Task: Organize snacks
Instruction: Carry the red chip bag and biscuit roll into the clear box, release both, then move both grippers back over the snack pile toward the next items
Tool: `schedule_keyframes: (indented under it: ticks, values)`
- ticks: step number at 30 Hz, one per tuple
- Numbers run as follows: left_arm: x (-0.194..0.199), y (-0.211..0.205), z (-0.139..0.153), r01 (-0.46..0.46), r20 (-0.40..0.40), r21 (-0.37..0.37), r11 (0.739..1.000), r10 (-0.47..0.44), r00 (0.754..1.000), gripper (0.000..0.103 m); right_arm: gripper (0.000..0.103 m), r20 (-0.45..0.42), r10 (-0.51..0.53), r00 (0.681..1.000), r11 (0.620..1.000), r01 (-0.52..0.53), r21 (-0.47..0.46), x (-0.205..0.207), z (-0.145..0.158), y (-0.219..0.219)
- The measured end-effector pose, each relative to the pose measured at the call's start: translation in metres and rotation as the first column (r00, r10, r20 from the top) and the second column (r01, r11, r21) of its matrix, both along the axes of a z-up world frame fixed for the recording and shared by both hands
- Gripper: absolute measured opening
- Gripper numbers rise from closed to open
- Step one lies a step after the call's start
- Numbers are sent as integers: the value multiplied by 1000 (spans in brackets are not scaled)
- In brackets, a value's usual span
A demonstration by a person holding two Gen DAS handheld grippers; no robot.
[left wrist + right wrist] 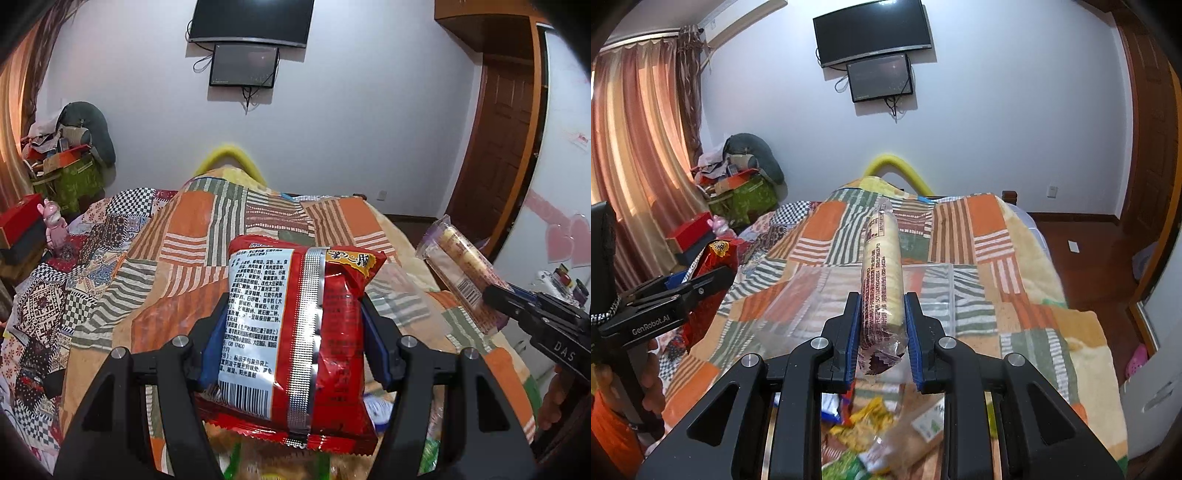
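My left gripper (293,325) is shut on a red snack bag (295,332) with a white label, held up above the bed. It also shows at the left of the right wrist view (713,258). My right gripper (881,317) is shut on a long roll of pale crackers (882,280) in clear wrap, which points away from me. That roll also shows at the right of the left wrist view (458,273). A clear plastic tray (934,273) lies on the bed under the roll. Several loose snack packets (871,417) lie below the grippers.
The bed is covered by a patchwork quilt (990,236). Boxes and bags (738,192) are piled in the far left corner by the curtain. A TV (871,31) hangs on the far wall. A wooden door (502,122) and bare floor lie to the right.
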State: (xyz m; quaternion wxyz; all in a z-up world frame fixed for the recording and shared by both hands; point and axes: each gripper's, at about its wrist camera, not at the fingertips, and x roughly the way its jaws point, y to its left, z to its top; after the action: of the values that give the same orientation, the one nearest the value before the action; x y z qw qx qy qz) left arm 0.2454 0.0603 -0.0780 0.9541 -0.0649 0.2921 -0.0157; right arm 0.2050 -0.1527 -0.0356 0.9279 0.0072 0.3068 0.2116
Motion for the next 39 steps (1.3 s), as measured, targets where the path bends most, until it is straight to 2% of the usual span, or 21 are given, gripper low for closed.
schedule_keyframes:
  ticks: [12,19,26,29,32,34,39]
  values:
    - [77,-4,-51,37,-180,26,999,-32,983,63,21,-104,3,995,997,-11,-77,57,-38,16]
    - [99,-13,-73,80,-249,44,996,-67,966,64,21,-194,20,981,993,-42,-111,75,-60,17]
    - [103,-28,-82,110,-264,117,987,-76,962,66,21,-238,41,970,989,-74,-129,77,-70,19]
    - [103,-30,-83,112,-265,136,984,-72,962,71,22,-245,51,968,989,-83,-119,76,-71,17]
    - [100,-27,-80,107,-258,126,986,-72,964,77,22,-234,58,971,988,-89,-124,73,-67,16]
    - [95,-24,-74,97,-243,108,989,-68,968,83,24,-226,59,972,988,-89,-125,70,-63,15]
    - [80,-16,-55,75,-198,79,994,-58,978,87,42,-188,53,981,991,-75,-111,60,-48,10]
